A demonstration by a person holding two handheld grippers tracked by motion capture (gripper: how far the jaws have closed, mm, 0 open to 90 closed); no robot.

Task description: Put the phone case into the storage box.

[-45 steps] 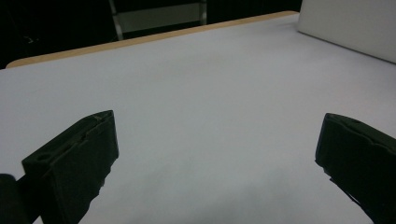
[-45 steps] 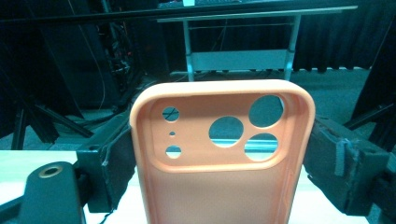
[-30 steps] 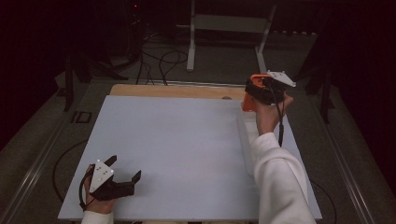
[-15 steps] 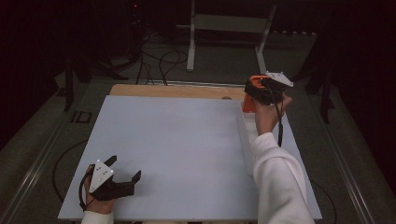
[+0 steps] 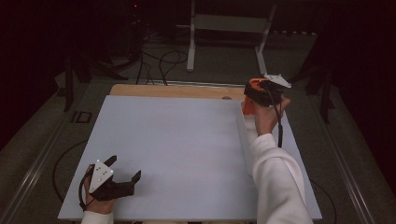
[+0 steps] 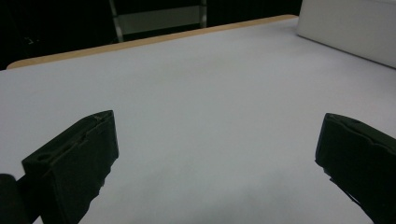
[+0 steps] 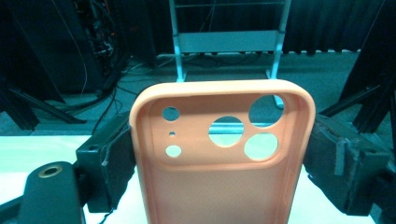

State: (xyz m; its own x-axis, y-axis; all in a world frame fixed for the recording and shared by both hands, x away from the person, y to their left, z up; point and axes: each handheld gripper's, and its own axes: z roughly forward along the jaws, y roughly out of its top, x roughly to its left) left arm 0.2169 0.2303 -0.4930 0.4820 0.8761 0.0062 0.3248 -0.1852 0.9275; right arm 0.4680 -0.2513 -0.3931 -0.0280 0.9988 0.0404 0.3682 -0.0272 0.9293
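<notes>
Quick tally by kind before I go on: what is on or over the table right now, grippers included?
Grippers: 2, left gripper with jaws apart, right gripper clamped on the case.
Orange phone cases: 1, phone case.
White boards: 1, white board.
Total: 4.

Readable text: none | my phone case [image 7: 219, 154]: plain orange, no brand or lettering that I can make out | my white table [image 5: 177, 144]: no label or number | dark background: possibly too dim to show any signs
</notes>
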